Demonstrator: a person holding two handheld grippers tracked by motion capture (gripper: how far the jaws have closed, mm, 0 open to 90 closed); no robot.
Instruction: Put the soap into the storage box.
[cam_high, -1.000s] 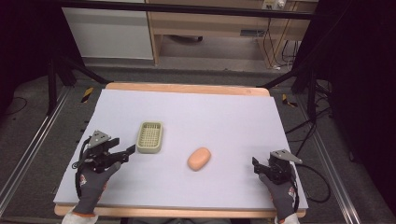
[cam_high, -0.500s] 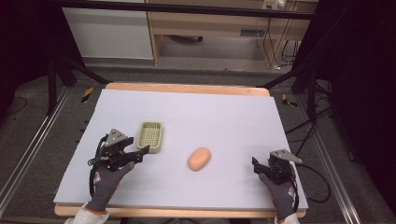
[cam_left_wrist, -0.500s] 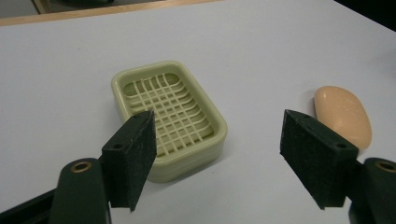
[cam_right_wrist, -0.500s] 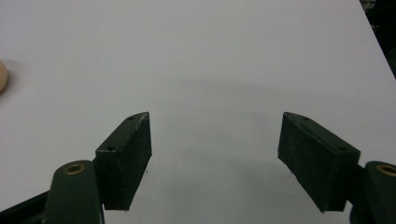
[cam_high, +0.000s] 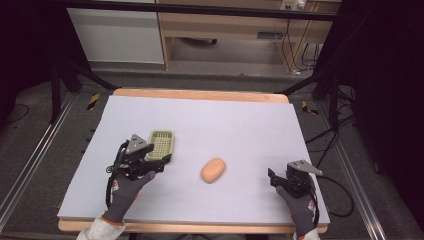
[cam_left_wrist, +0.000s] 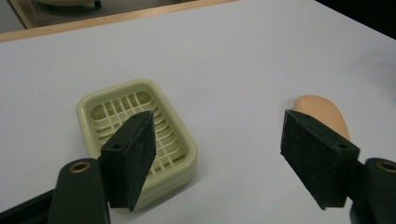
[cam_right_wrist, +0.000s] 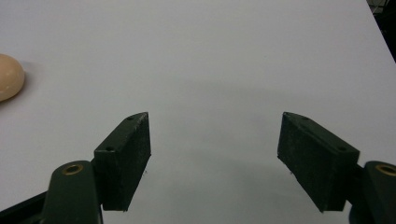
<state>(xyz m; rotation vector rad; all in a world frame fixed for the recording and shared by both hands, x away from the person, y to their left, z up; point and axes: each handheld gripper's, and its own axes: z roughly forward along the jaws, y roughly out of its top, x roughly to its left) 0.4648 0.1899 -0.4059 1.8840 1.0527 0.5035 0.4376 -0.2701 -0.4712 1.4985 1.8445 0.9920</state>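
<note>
A pale green slatted soap dish (cam_high: 162, 144) lies on the white table top (cam_high: 240, 120), left of centre. To its right rests an orange oval soap bar (cam_high: 213, 170). My left gripper (cam_high: 159, 165) hovers at the dish's near edge, open and empty. In the left gripper view its left jaw overlaps the dish (cam_left_wrist: 135, 135), its right jaw stands in front of the soap bar (cam_left_wrist: 322, 114), and bare table shows between the fingertips of the gripper (cam_left_wrist: 217, 121). My right gripper (cam_high: 274, 179) rests near the front right, open with nothing between its jaws (cam_right_wrist: 215, 116); the soap bar (cam_right_wrist: 9, 77) sits far to its left.
The table's wooden edge (cam_high: 200, 94) runs along the far side. Beyond it are shelving and cables on the floor. Dark stand legs (cam_high: 65, 75) flank the table. Cables trail from both grippers toward the front edge.
My left gripper has moved to the right and a little forward, from the table's left side up to the soap dish. The right gripper, dish and soap have stayed put.
</note>
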